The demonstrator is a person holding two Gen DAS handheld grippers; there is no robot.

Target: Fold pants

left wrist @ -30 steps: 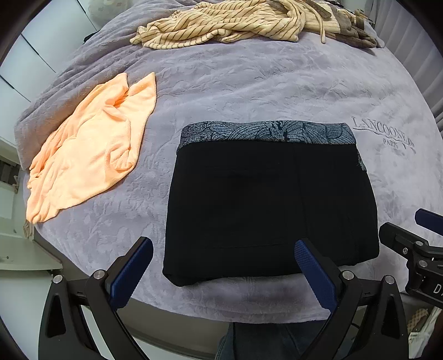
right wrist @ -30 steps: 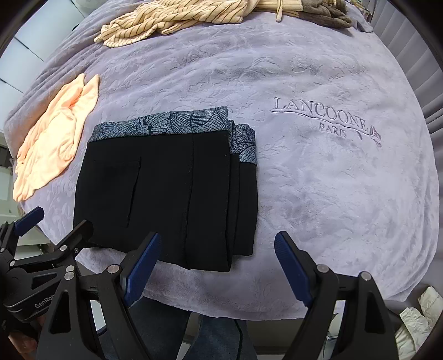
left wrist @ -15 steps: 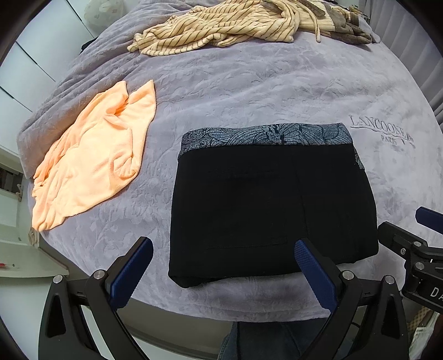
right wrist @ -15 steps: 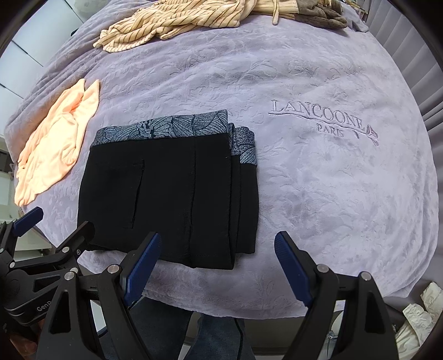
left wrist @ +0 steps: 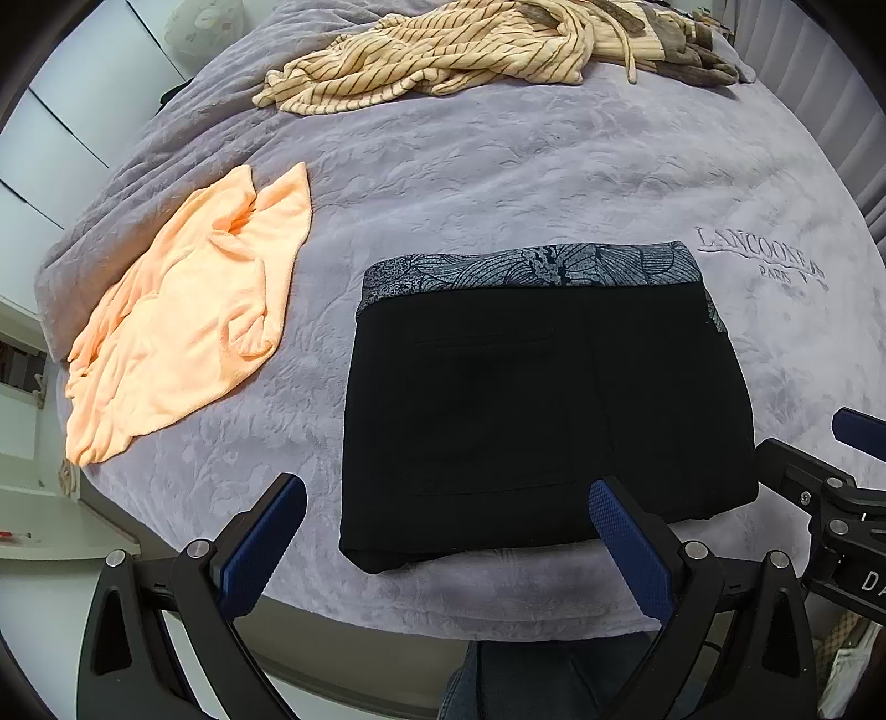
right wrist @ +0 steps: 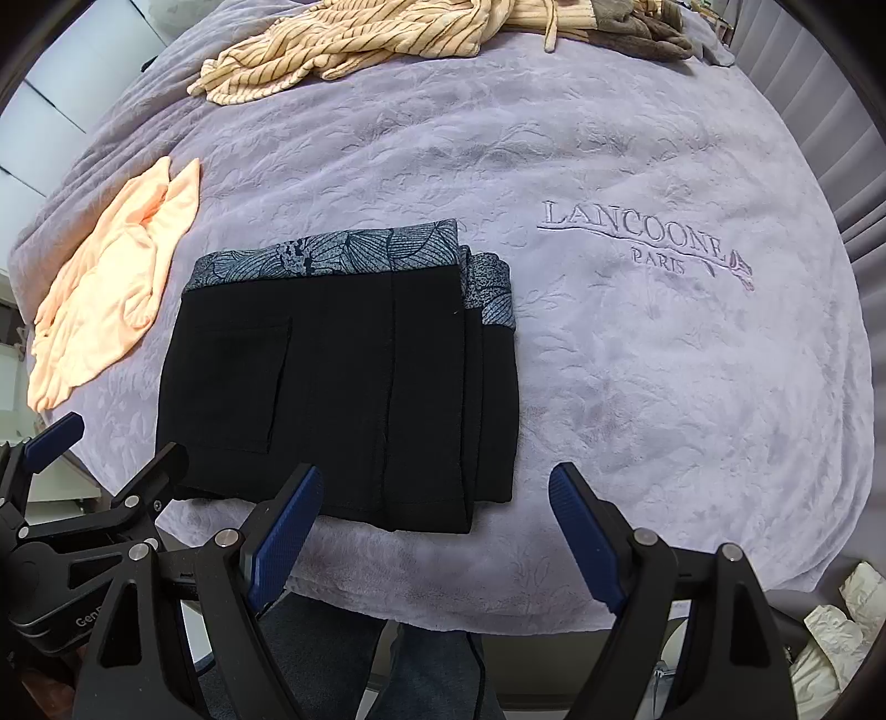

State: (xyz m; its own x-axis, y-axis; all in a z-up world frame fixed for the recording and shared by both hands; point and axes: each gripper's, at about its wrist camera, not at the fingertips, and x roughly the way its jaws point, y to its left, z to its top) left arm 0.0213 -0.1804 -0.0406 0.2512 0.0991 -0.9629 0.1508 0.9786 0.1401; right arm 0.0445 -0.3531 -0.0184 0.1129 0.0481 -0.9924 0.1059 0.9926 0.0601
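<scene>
Black pants with a grey leaf-patterned waistband lie folded into a flat rectangle on the grey bedspread, near its front edge; they also show in the right wrist view, several layers stacked at their right side. My left gripper is open and empty, held back above the front edge of the pants. My right gripper is open and empty, at the pants' front right corner. Neither touches the cloth.
An orange garment lies left of the pants. A striped beige garment and brownish cloth lie at the far edge. Embroidered lettering marks the bedspread to the right. The bed's front edge is just below the grippers.
Both grippers have drawn back and risen slightly from the bed. The pants have not moved.
</scene>
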